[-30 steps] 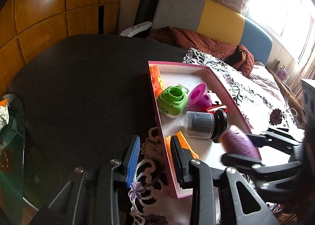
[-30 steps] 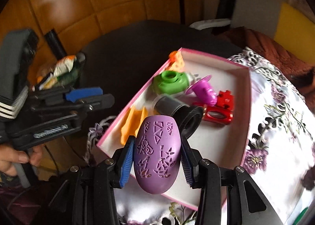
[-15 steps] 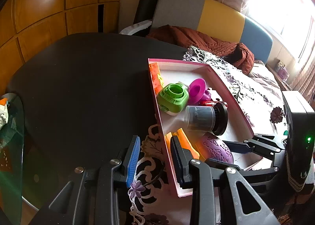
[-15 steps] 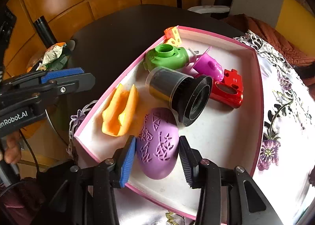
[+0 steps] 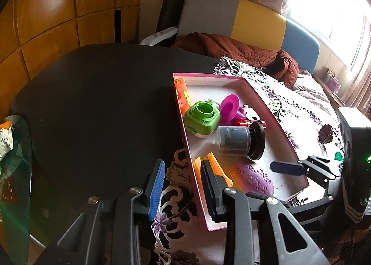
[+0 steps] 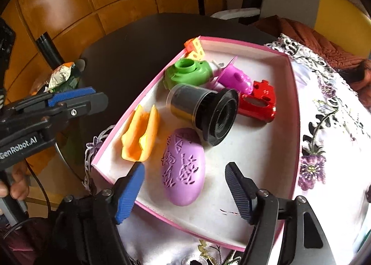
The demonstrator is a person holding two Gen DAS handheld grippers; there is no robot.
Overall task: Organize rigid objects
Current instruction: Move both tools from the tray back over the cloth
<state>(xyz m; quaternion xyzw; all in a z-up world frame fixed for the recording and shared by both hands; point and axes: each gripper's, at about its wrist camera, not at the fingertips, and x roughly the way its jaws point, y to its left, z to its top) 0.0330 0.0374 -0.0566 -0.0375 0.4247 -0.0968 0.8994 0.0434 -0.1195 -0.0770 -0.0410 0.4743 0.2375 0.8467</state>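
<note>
Lowered from mid-air a second ago, the purple egg-shaped plastic shell with cut-out patterns [image 6: 183, 167] is now lying on the floor of the pink-rimmed white tray [image 6: 295, 107], beside the orange plastic scoop [image 6: 141, 135]. On the left, the left gripper [image 5: 183, 186] is straddling the tray's near wall, nearly closed yet grasping nothing. The right gripper [image 6: 184, 193] is opening, pads clear of the egg. It is looking light, stiff and slick; gripping its narrow sides suits best. Open floor is lying rightward.
</note>
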